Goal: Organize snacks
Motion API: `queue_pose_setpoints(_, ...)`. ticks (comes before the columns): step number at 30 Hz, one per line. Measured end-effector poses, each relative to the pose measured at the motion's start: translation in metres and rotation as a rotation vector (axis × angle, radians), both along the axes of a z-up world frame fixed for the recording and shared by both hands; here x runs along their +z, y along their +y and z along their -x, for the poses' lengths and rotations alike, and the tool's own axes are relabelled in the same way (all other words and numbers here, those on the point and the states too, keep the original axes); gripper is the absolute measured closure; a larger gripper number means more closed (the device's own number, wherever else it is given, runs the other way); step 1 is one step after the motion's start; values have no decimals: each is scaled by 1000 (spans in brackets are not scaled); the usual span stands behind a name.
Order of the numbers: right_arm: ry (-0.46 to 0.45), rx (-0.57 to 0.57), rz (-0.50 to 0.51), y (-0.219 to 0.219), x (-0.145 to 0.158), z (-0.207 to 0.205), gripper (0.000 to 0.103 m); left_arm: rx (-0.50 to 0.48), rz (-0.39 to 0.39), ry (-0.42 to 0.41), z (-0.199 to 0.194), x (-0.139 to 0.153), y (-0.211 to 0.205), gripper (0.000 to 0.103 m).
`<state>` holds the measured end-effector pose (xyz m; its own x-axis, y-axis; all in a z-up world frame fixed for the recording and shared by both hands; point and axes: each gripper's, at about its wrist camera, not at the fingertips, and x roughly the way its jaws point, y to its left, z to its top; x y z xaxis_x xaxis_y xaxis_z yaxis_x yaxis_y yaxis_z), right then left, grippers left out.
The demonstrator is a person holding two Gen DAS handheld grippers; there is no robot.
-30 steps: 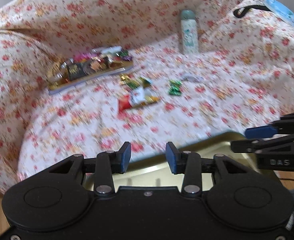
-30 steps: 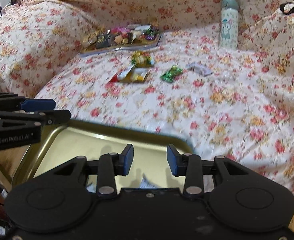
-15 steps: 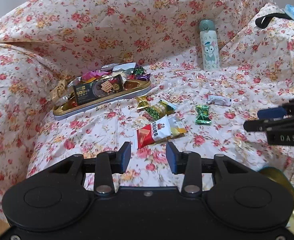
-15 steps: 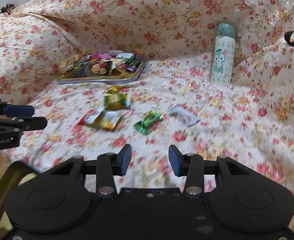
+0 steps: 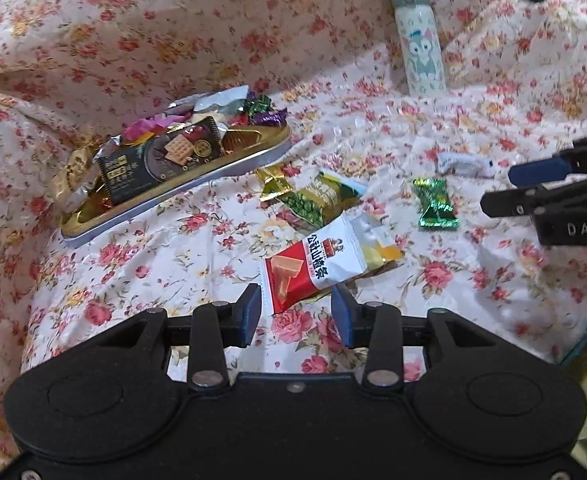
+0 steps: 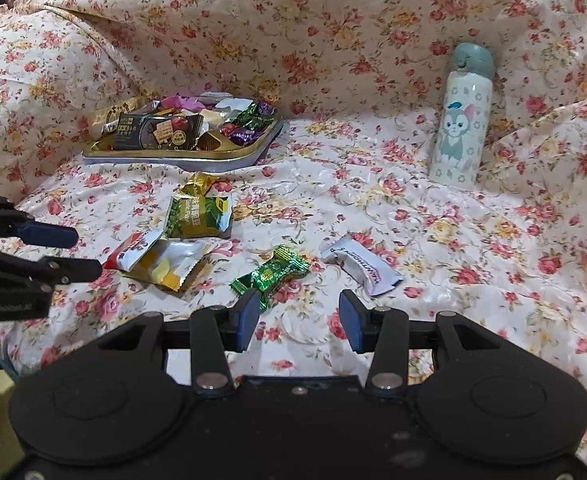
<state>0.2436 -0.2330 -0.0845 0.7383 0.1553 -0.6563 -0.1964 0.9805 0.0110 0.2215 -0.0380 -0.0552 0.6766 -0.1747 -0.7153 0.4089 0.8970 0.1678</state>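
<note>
My tray point(image 6: 173, 156) holds many snacks; five lie loose. Left gripper point(image 5: 296, 312) part open, empty; right gripper point(image 6: 299, 318) opening, empty.

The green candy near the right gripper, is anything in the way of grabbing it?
No. The green candy lies alone on the floral cloth, just ahead of the right gripper, whose empty jaws are opening.
</note>
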Motion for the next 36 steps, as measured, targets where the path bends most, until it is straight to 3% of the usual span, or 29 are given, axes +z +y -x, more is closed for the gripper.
queue_pose_setpoints(14, 27, 26, -26, 8, -22, -27, 56, 0, 2, 34, -24, -22, -1, 53)
queue_pose_setpoints(19, 15, 28, -39, 9, -28, -37, 55, 23, 9, 21, -36, -24, -1, 42)
queue_pose_setpoints(27, -39, 56, -11, 15, -36, -50, 53, 75, 20, 16, -55, -25, 3, 41)
queue_pose_setpoints(36, -26, 57, -33, 17, -35, -63, 50, 126, 68, 34, -80, -29, 14, 35)
